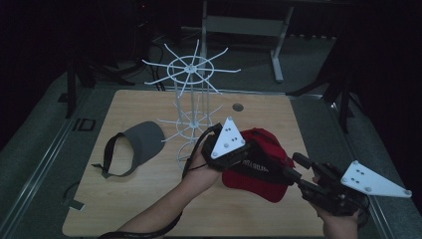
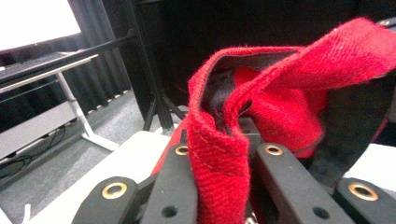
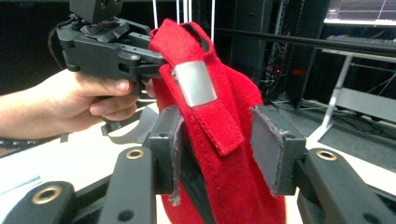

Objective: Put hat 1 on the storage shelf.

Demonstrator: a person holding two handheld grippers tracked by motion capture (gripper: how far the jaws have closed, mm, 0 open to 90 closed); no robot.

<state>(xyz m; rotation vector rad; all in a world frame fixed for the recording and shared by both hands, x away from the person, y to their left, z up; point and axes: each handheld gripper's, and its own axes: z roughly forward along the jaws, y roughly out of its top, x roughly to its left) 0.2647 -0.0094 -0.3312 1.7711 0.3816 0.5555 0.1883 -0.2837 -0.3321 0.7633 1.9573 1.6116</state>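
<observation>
Cloth gives everywhere on the red cap (image 1: pixel 259 167), which hangs above the table's (image 1: pixel 149 199) near right part, held up between the two grippers. It looks light and limp: the crown sags, and the back strap folds over itself, so I judge it would slump or twist if held at one point alone. The left gripper (image 2: pixel 219 154) is clamped on a doubled edge of red fabric, which bunches between its jaws. In the right gripper view, the right gripper (image 3: pixel 219 154) stands with its jaws spread on either side of the strap, which bears a metal buckle (image 3: pixel 195 83); one pad touches cloth and the other stands clear, so it is not yet pinching. The strap or the stitched rim looks the surest hold, being thicker and less likely to slip than the crown. The brim's stiffness is hard to judge, as the left hand (image 1: pixel 201 164) and its grey plate cover part of the cap from above. A white wire rack (image 1: pixel 191 89) stands near the far edge and a grey visor (image 1: pixel 137 144) lies toward the left edge.
</observation>
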